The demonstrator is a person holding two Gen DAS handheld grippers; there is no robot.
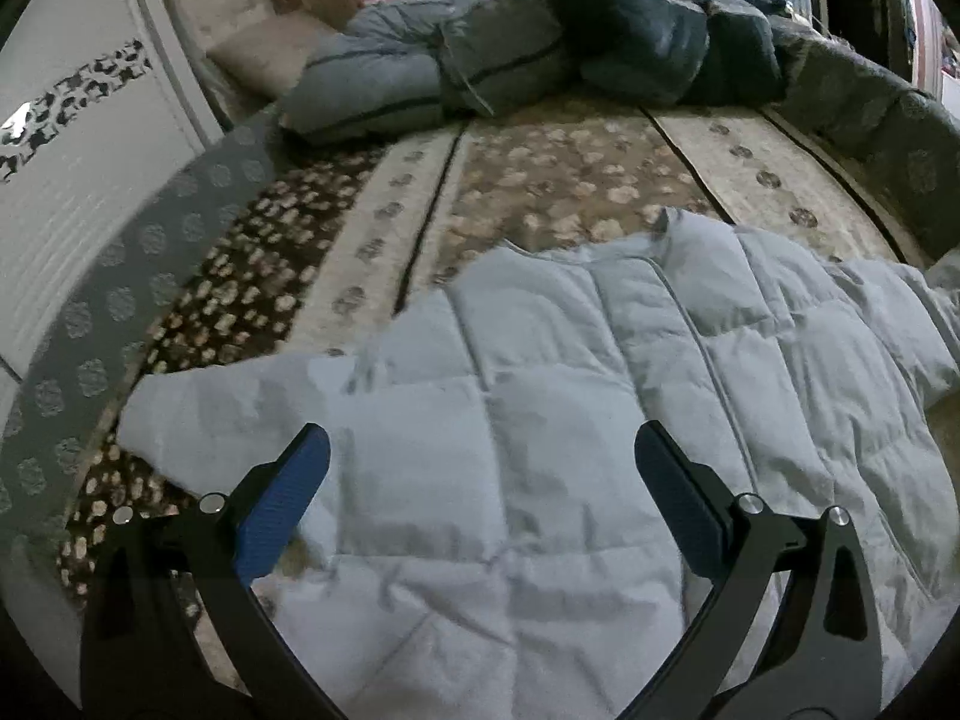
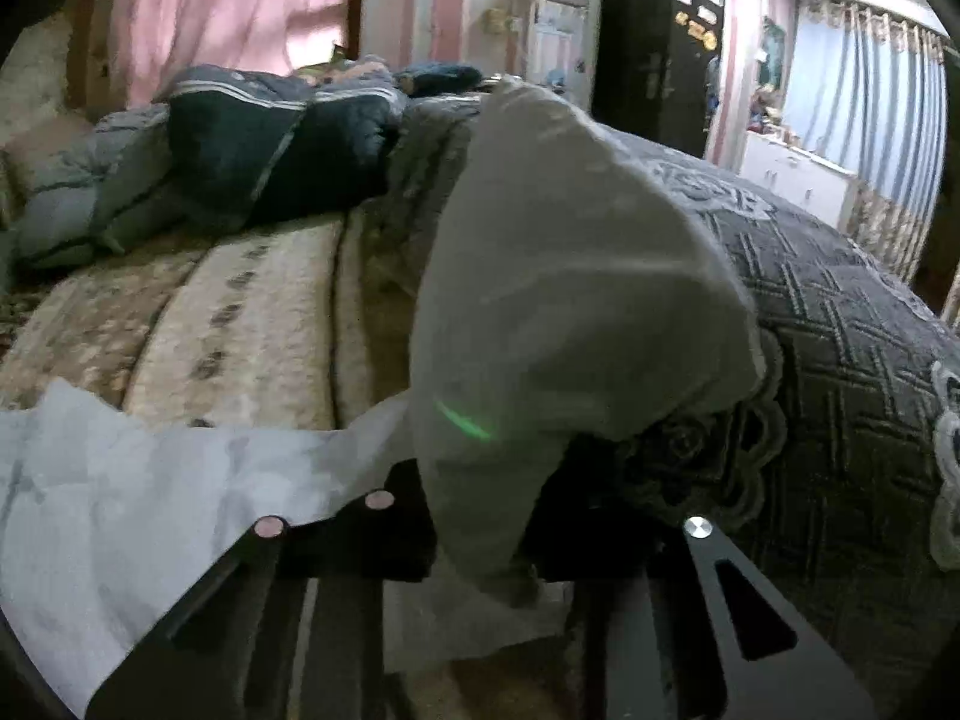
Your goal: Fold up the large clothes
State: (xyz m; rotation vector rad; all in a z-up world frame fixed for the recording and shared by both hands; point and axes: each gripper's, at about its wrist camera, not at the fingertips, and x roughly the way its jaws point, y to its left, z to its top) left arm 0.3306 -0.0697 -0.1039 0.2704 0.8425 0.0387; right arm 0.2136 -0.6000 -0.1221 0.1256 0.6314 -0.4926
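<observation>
A pale blue quilted jacket lies spread on the bed. My left gripper is open, its blue pads apart just above the jacket's lower middle, holding nothing. In the right wrist view my right gripper is shut on a fold of the same pale jacket, which bunches up and stands lifted in front of the camera, hiding the fingertips. More of the jacket lies flat at lower left.
The bed has a patterned brown and beige cover. A pile of dark blue and grey padded clothes lies at the far end. A grey quilted blanket is on the right. A white headboard is at left.
</observation>
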